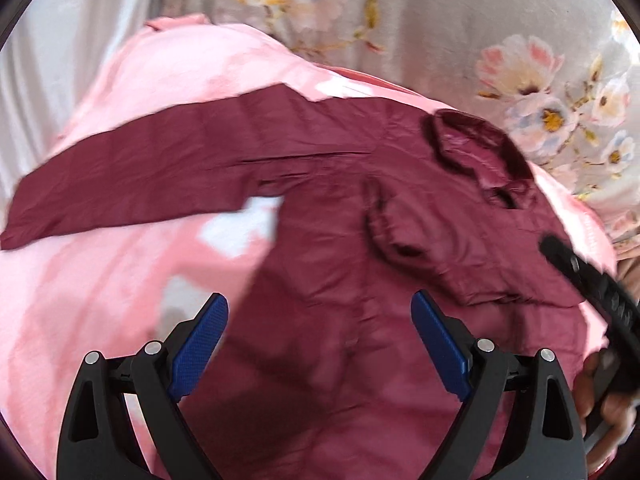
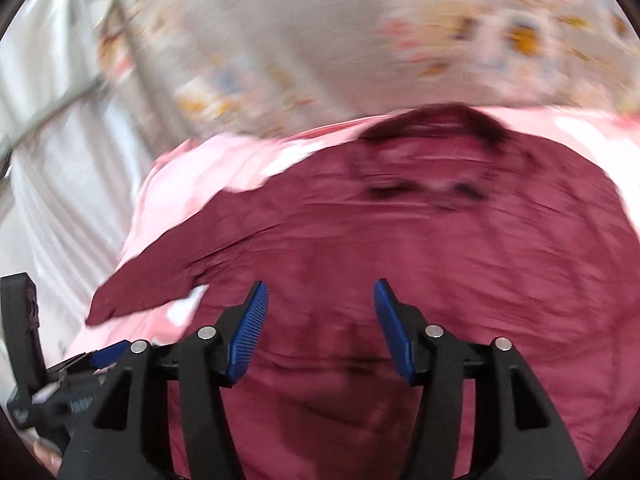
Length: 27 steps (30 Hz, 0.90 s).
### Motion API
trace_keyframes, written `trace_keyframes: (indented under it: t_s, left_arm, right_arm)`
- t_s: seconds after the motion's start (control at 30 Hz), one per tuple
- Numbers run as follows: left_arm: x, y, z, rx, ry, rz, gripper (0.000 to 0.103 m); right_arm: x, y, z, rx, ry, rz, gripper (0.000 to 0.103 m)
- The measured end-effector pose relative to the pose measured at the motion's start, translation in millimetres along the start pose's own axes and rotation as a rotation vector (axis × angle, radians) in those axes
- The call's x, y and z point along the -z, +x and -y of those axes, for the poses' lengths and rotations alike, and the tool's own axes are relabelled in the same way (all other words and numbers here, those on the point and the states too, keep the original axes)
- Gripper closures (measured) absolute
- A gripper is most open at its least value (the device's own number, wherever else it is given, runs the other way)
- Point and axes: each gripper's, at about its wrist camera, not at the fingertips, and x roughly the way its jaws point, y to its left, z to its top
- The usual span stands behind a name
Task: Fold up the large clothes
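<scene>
A dark maroon shirt (image 1: 340,216) lies spread face up on a pink cloth (image 1: 120,280), collar at the far right, one sleeve (image 1: 132,176) stretched out to the left, the other folded across the chest. My left gripper (image 1: 320,312) is open and empty above the shirt's lower body. The right gripper's black body (image 1: 592,292) shows at the right edge. In the right wrist view, blurred by motion, my right gripper (image 2: 320,300) is open and empty over the shirt (image 2: 400,240), and the left gripper (image 2: 60,364) shows at the lower left.
The pink cloth (image 2: 200,168) covers a bed with a grey floral sheet (image 1: 480,20) beyond it. A pale curtain or drape (image 2: 48,140) hangs at the left. A hand (image 1: 600,392) holds the right gripper at the lower right.
</scene>
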Motion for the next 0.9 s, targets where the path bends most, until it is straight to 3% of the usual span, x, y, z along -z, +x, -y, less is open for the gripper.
trace_keyframes:
  t_s: [0.1,0.17,0.33,0.37,0.4,0.43,0.5,0.57,0.63,0.7,0.77,0.83,0.9]
  left_arm:
    - [-16,20,19,0.110,-0.039,-0.063,0.013]
    - [-23,34,29,0.135,-0.062,-0.091,0.013]
    - [-35,79,44,0.179,-0.128,-0.205,0.014]
    - [-36,84,46,0.185,-0.147,-0.220,0.019]
    - [-37,88,48,0.197,-0.163,-0.229,0.025]
    - [-39,90,52,0.197,-0.158,-0.233,0.039]
    - [-44,90,61,0.188,-0.127,-0.224,0.067]
    - [-53,86,72,0.158,-0.073,-0.195,0.101]
    - [-64,80,76,0.146,-0.047,-0.160,0.101]
    - [-73,67,76,0.133,-0.020,-0.090,0.101]
    - [-78,56,74,0.111,0.007,-0.024,0.101]
    - [-74,63,70,0.103,0.022,-0.033,0.101]
    - [-61,86,70,0.045,0.052,-0.080,0.101]
  right_arm:
    - [5,-24,68,0.101,0.133,0.022,0.050]
    - [10,-40,122,0.148,0.271,0.032,0.050]
    - [14,-50,209,0.145,0.515,0.061,0.048]
    - [15,-44,220,0.122,0.554,0.050,0.048]
    - [16,-39,225,0.103,0.578,0.045,0.048]
    - [15,-30,233,0.073,0.611,0.035,0.048]
    - [11,-18,242,0.057,0.648,0.035,0.048]
    - [4,-15,248,0.059,0.656,0.047,0.056]
    - [-4,-15,247,0.071,0.648,0.059,0.101]
    - [-11,-30,240,0.053,0.614,0.138,0.102]
    - [-15,-49,224,0.094,0.506,0.201,0.102]
    - [-13,-44,220,0.157,0.453,0.170,0.102]
    - [-7,-27,223,0.225,0.435,0.088,0.102]
